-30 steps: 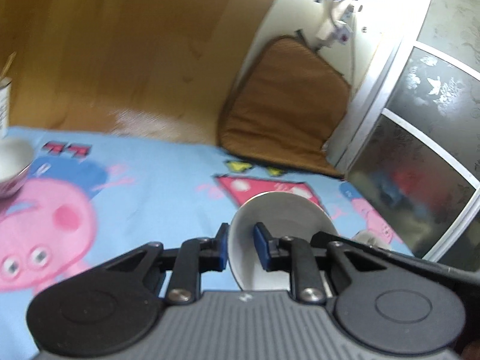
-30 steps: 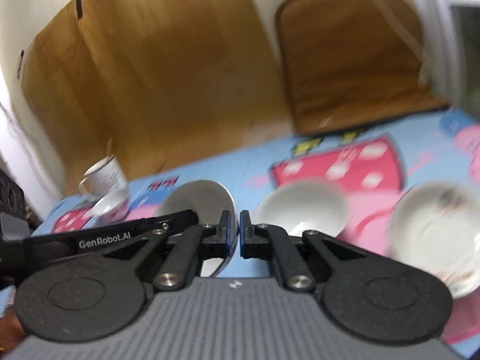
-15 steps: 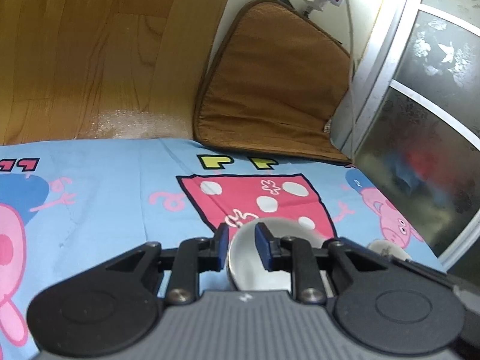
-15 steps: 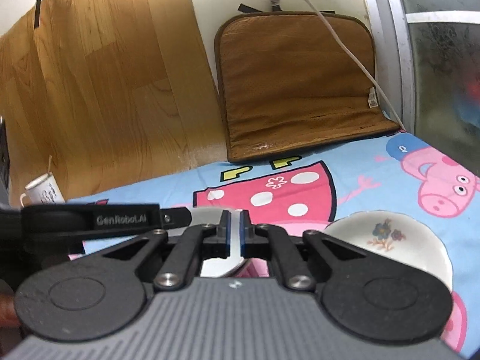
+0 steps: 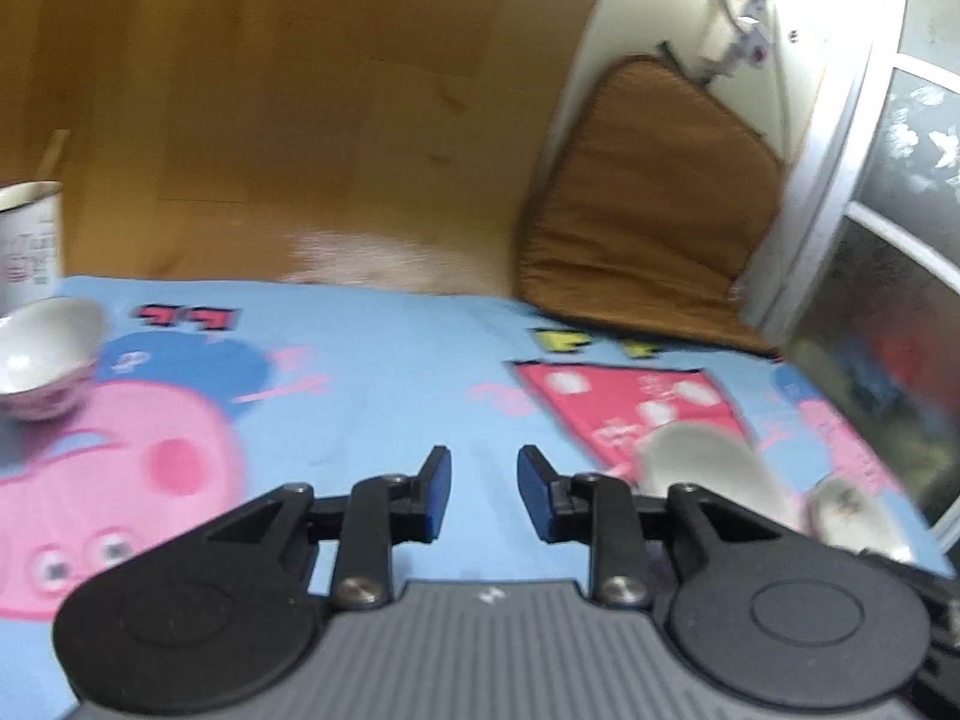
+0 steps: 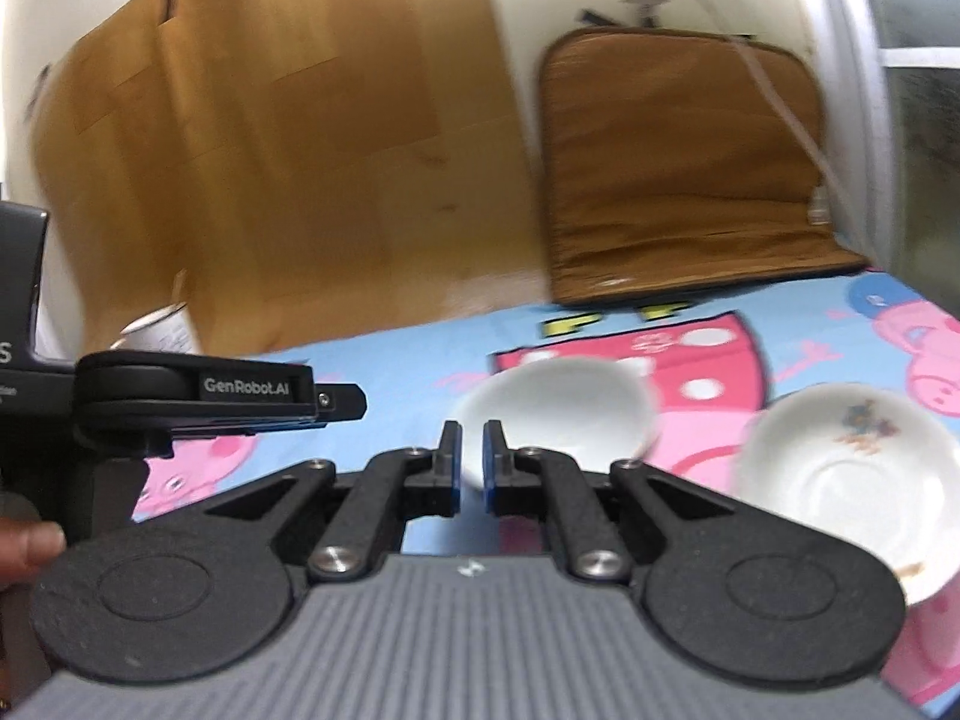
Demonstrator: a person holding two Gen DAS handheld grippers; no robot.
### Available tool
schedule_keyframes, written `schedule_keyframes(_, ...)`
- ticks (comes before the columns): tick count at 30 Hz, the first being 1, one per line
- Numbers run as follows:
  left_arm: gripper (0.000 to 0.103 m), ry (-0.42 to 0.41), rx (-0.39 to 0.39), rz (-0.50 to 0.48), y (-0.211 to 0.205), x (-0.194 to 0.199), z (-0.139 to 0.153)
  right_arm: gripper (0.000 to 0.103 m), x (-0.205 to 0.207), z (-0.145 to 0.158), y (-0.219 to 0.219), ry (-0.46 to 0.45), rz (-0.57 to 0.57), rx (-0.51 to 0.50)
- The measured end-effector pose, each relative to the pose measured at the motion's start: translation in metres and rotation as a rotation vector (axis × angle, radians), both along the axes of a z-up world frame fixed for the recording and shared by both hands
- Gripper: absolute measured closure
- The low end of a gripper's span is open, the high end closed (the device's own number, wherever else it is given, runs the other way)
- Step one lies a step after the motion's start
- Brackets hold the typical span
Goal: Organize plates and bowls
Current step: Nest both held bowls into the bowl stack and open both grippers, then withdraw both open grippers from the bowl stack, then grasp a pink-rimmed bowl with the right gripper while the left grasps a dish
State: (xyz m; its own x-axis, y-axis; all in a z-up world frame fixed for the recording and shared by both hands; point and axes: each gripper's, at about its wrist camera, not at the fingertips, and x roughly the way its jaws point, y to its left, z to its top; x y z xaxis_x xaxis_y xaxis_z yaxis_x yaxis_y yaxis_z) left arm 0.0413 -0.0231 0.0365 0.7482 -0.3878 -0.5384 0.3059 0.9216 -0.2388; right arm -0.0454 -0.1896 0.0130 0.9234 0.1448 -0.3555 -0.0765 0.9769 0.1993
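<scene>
My left gripper (image 5: 483, 489) is open and empty above the blue cartoon tablecloth (image 5: 372, 372). A plain white bowl (image 5: 708, 474) sits on the cloth just right of its right finger. A small patterned bowl (image 5: 45, 354) rests at the far left. In the right wrist view my right gripper (image 6: 472, 468) is nearly shut with nothing between its pads; the white bowl (image 6: 558, 408) lies just beyond its tips. A flowered white plate (image 6: 852, 468) lies to the right. The left gripper (image 6: 240, 399) shows at the left of that view.
A white enamel mug (image 5: 30, 240) stands at the far left by the wooden wall panel (image 5: 270, 90). A brown cushion (image 6: 678, 162) leans against the back wall. A glass door frame (image 5: 840, 180) bounds the right side.
My left gripper has let go of the white bowl, opened, and swung left; the bowl now rests on the cloth. My right gripper stays nearly shut.
</scene>
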Motion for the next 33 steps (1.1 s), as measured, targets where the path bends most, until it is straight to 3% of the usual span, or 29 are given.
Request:
schedule_keyframes(6, 0.076, 0.022, 0.075, 0.092, 0.05, -0.009, -0.013, 0.092, -0.001, -0.005, 0.033, 0.027, 0.093, -0.046)
schedule_keyframes(17, 0.072, 0.026, 0.09, 0.245, 0.134, -0.017, -0.02, 0.092, 0.016, -0.017, 0.065, 0.169, 0.194, -0.04)
schedule_keyframes(27, 0.071, -0.007, -0.021, 0.311, 0.166, -0.022, -0.019, 0.089, 0.03, -0.016, 0.086, 0.211, 0.215, -0.072)
schedule_keyframes(33, 0.067, -0.058, -0.037, 0.349, 0.17, -0.028, -0.016, 0.088, 0.069, -0.006, 0.099, 0.289, 0.252, 0.033)
